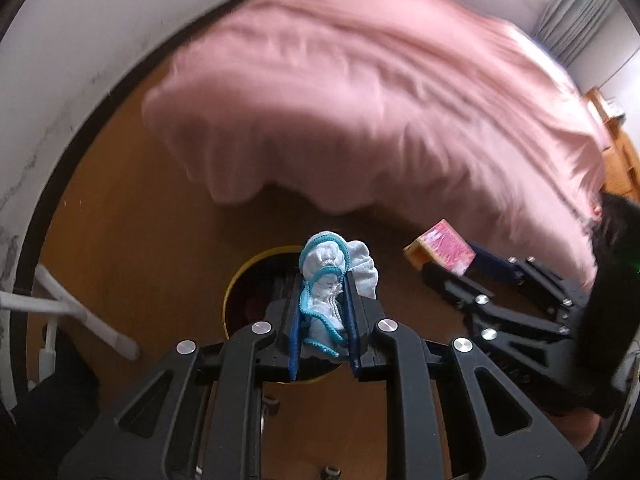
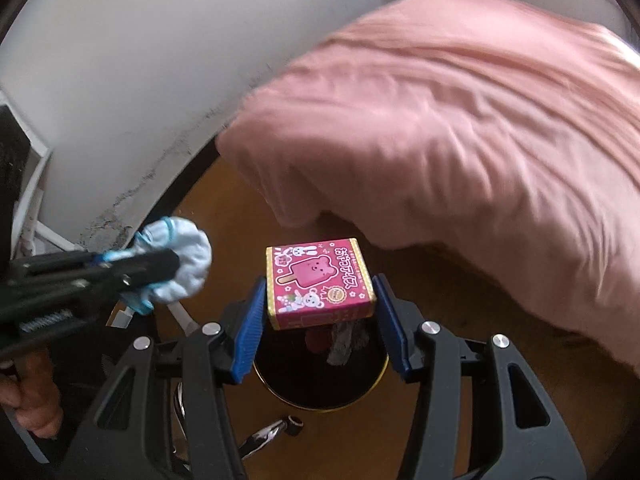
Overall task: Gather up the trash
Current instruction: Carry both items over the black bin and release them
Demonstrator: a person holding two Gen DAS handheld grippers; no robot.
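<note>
Hovering over the bin (image 2: 320, 376), left gripper (image 1: 325, 304) pinches a cloth (image 1: 326, 276), right gripper (image 2: 320, 308) clamps a box (image 2: 318, 280) — both undropped; bin already holds scraps.

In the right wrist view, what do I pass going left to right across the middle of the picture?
Left gripper shut on a crumpled blue-edged cloth → pink snack box held in the right gripper above the round bin → pink bed cover.
</note>
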